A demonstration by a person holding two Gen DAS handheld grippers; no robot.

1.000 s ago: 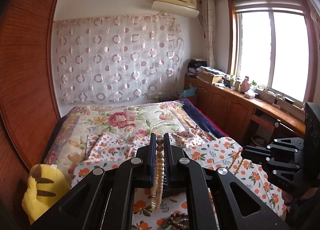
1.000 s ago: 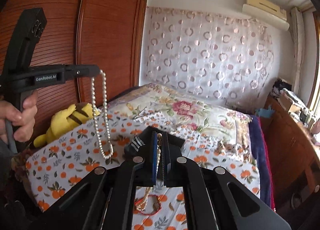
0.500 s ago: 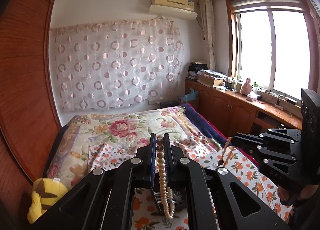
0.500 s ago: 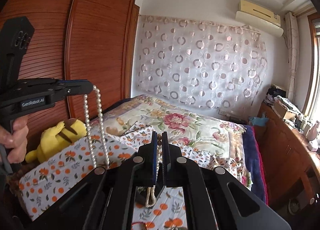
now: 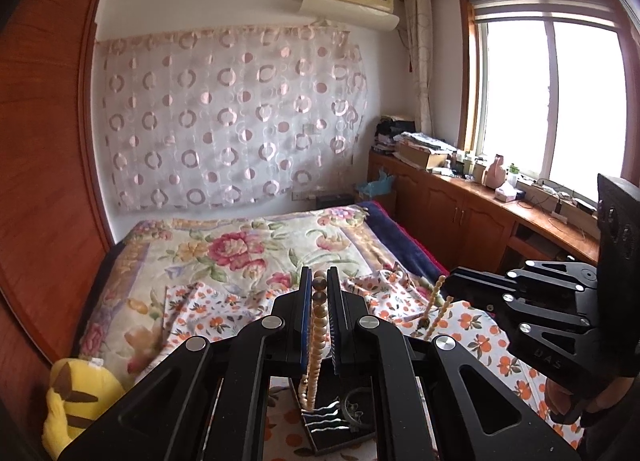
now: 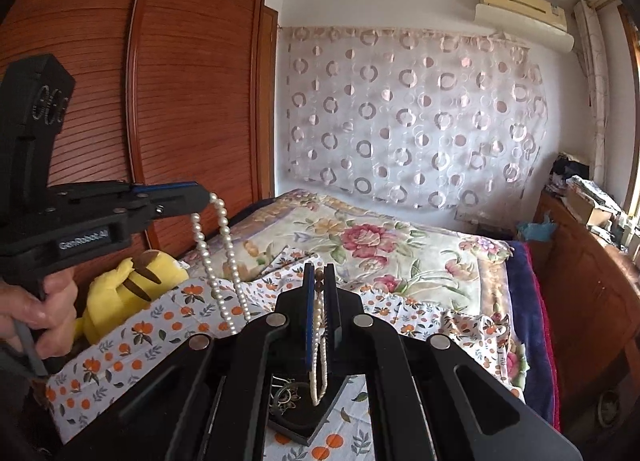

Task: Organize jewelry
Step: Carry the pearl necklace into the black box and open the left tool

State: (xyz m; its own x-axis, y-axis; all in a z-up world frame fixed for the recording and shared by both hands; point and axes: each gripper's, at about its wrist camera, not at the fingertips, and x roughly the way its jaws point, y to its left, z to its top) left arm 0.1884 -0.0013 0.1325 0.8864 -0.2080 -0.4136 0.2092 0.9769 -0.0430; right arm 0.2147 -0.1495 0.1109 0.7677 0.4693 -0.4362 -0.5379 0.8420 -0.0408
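- Left gripper point(image 5: 319, 281), frame centre: fingers clamped on pearl necklace point(image 5: 316, 341), strand dangling over black jewelry tray point(image 5: 340, 431) on the bed point(image 5: 240, 253).
- Right gripper point(image 6: 319, 275): fingers pinching second beaded strand point(image 6: 319, 373) (darker beads on top), hanging above tray.

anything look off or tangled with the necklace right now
Nothing stands out. The pearl necklace hangs free, untangled, pinched at separate spots by the left gripper and the right gripper, above the dark jewelry tray.
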